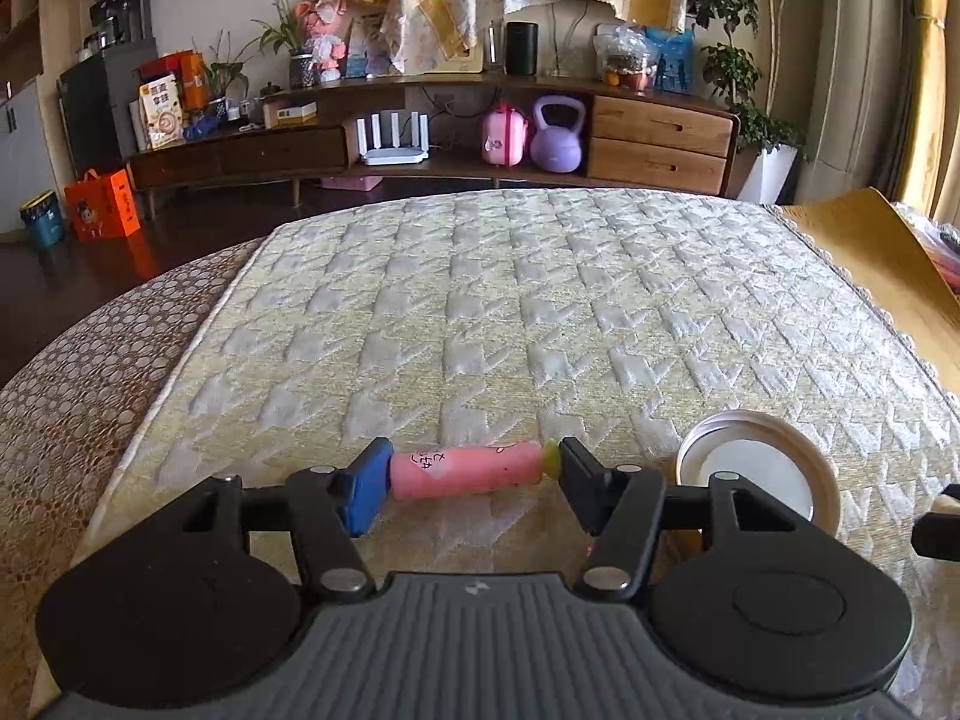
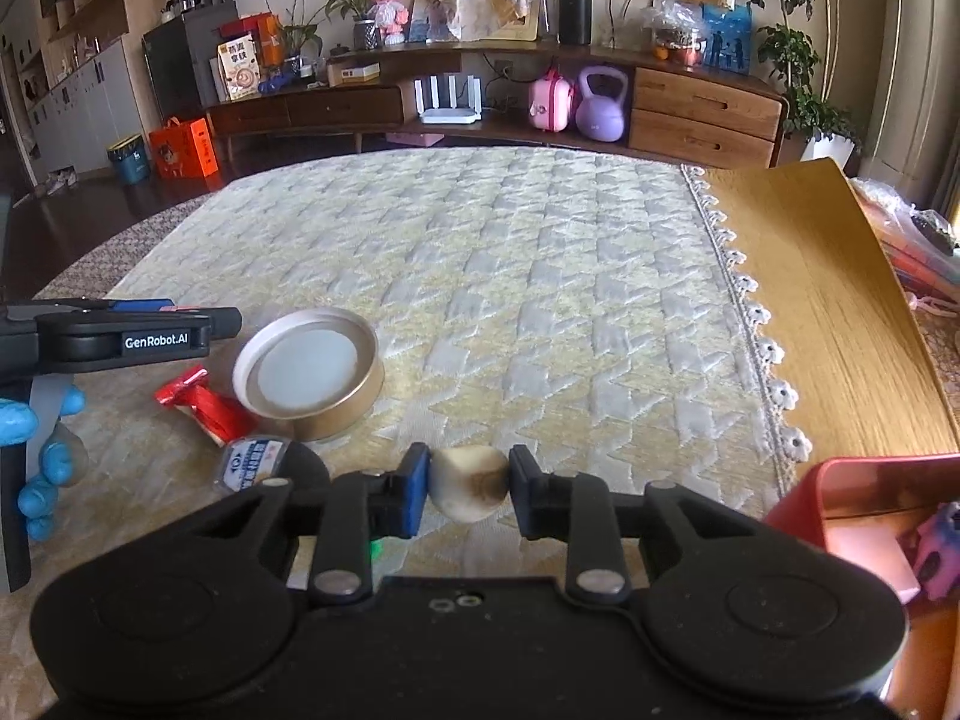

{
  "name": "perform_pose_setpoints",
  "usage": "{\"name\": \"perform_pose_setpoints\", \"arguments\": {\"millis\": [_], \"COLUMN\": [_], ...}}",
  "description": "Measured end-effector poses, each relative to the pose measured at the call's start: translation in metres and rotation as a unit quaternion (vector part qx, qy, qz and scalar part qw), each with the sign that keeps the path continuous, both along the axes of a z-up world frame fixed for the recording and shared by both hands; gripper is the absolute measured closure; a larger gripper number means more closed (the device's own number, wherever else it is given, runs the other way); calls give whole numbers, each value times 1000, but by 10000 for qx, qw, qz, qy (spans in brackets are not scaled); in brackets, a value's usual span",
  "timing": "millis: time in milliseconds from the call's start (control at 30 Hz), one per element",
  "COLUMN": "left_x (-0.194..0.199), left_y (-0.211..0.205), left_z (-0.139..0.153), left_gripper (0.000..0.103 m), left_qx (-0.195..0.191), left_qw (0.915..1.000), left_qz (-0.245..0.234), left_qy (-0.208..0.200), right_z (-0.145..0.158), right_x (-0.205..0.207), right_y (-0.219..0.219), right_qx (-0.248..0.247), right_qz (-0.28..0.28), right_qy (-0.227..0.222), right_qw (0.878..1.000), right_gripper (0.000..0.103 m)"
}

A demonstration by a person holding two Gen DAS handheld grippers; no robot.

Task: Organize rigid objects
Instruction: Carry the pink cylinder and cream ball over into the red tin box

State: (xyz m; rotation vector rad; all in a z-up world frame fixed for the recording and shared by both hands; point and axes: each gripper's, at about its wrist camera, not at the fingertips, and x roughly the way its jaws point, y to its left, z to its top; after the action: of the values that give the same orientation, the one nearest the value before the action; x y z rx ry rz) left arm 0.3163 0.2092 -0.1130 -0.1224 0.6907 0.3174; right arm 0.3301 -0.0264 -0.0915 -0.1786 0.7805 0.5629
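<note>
Left gripper (image 1: pixel 468 474): low and level over the quilted mat (image 1: pixel 540 300) near its front edge, jaws clamped endwise on a pink cylinder (image 1: pixel 465 471).
Right gripper (image 2: pixel 468 489): level beside it, pinching a cream egg-shaped piece (image 2: pixel 468 483).
Round tin (image 2: pixel 309 375): lies on the mat between them.

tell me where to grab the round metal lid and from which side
Pinch the upright rim wall of the lid, one finger inside and one outside, coming from above at its near edge. It lies flat, open side up, and looks too wide to span.
</note>
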Motion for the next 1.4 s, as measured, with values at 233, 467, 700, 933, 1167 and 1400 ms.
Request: {"name": "perform_pose_setpoints", "arguments": {"millis": [233, 467, 700, 933, 1167, 1400], "left_x": [-20, -47, -75, -93, -102, -104], "left_y": [-6, -27, -54, -83, -116, -160], "left_z": [25, 53, 76, 98, 122, 130], "left_gripper": [43, 43, 43, 43, 43, 43], "left_qx": [-50, -196, -407, -513, -633, -594], "left_qw": [9999, 9990, 9965, 9935, 9885, 9825], "left_qz": [-36, -329, -665, -963, -1324, -1737], "left_qy": [-109, -225, -290, -333, -369, -331], "right_z": [21, 47, 70, 89, 103, 104], "right_x": [-21, -47, -71, -93, -107, -114], "right_y": [-11, -25, -41, -59, -87, -127], "right_qx": [71, 107, 166, 256, 298, 276], "right_qz": [-10, -62, -115, -112, -209, -449], "right_qy": [-68, -184, -283, -437, -530, -591], "right_qw": [10000, 9998, 9994, 9987, 9979, 9969], "right_gripper": [76, 76, 76, 76, 76, 76]}}
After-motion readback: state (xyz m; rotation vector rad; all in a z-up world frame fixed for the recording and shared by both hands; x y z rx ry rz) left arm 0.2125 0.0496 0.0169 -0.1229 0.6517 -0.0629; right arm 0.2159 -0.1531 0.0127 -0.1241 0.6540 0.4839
